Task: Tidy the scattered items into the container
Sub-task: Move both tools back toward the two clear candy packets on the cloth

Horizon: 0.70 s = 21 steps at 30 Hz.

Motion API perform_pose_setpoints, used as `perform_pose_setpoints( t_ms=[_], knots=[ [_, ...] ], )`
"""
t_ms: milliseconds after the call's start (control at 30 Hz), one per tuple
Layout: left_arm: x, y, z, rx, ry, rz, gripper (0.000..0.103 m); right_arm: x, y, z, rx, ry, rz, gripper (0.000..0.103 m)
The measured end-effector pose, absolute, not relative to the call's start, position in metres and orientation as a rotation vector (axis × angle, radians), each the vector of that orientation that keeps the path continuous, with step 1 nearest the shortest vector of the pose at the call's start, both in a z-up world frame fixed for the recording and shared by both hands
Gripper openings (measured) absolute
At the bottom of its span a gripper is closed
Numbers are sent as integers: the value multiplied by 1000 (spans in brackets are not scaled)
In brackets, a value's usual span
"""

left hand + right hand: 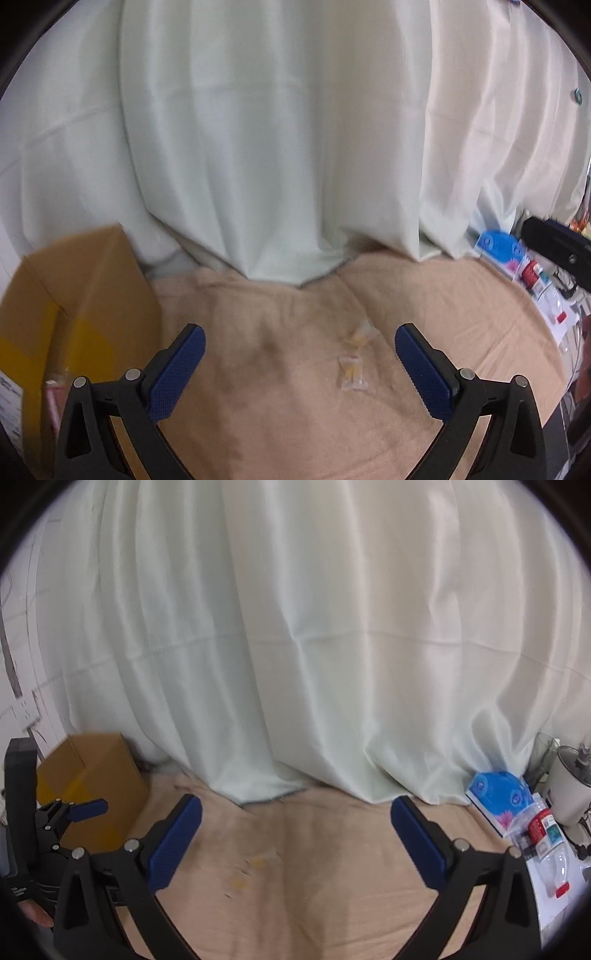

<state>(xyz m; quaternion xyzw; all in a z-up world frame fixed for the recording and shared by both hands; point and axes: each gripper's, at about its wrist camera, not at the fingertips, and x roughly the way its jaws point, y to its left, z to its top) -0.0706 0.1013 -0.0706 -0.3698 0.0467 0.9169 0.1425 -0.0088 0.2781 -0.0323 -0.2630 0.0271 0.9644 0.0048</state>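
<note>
Two small clear packets with yellow contents lie on the beige cloth (295,424): one packet (353,373) sits between my left gripper's fingers, nearer the right finger, and the other packet (360,334) lies just beyond it. My left gripper (300,365) is open and holds nothing. The brown cardboard box (74,295) stands to its left. In the right wrist view the packets (255,867) appear as blurred yellow spots between the fingers of my open, empty right gripper (295,845). The box (92,786) is at the far left there, with a blue pad (88,808) of my left gripper in front of it.
A white curtain (295,646) hangs along the back and drapes onto the cloth. At the right edge lie a blue tissue pack (496,788), a clear bottle with a red label (543,834) and a white appliance (569,786). A wall socket (26,710) sits far left.
</note>
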Motion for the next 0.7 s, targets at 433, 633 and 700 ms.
perform_pose_setpoints(
  t_ms=[433,633,700],
  knots=[
    [-86,139,-155,-1214,217,2555,103,-19,295,-117,-1036,-53,2939,103],
    [-98,149,-177,-1272,292,2547,103,-24,298,-134,-1072,-32,2935,103],
    [-102,150,-186,-1300,258,2511,103,-27,299,-137,-1080,-17,2938,103]
  ],
)
